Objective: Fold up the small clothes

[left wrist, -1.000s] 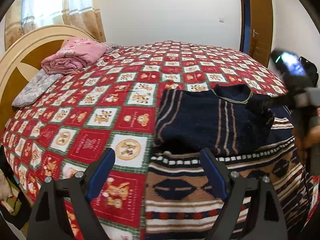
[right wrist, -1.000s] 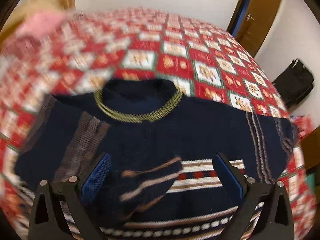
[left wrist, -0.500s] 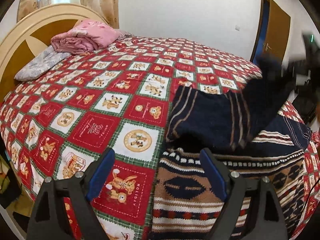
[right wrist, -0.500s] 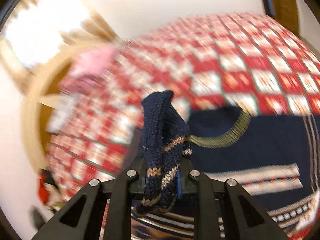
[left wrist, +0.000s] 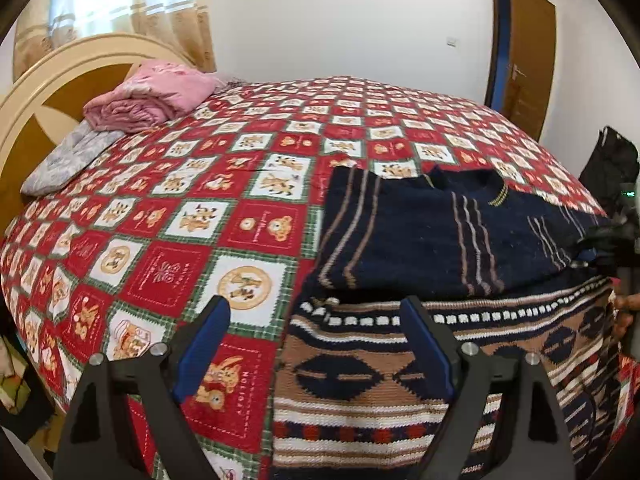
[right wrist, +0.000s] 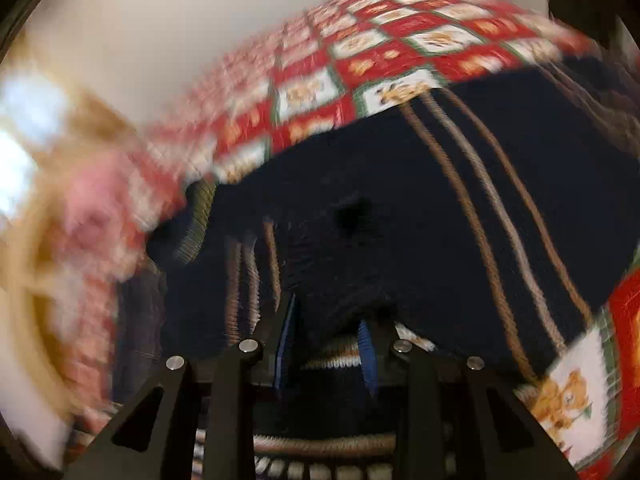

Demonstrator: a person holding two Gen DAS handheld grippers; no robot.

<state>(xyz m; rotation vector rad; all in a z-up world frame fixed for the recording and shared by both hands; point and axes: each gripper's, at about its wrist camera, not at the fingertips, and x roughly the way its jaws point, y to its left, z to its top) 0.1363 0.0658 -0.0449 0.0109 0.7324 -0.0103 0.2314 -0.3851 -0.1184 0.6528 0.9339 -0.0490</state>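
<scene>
A navy knit sweater point(left wrist: 440, 232) with tan stripes and a brown patterned lower half lies on the red checked bedspread point(left wrist: 192, 216); both sleeves lie folded across its chest. My left gripper point(left wrist: 316, 344) is open and empty, hovering over the sweater's left lower edge. My right gripper point(right wrist: 326, 344) is shut on a navy fold of the sweater point(right wrist: 400, 208), low over the garment; that view is blurred. It also shows at the right edge of the left wrist view point(left wrist: 600, 244).
A folded pink blanket point(left wrist: 152, 96) and a grey pillow point(left wrist: 64, 160) lie by the wooden headboard point(left wrist: 48, 92). A brown door point(left wrist: 528, 60) stands at the back right, with a dark bag point(left wrist: 612, 160) beside the bed's right edge.
My right gripper closed on the sleeve, lifted it, and carried it across the chest, where it now lies lowered. The left gripper stayed open and shifted slightly.
</scene>
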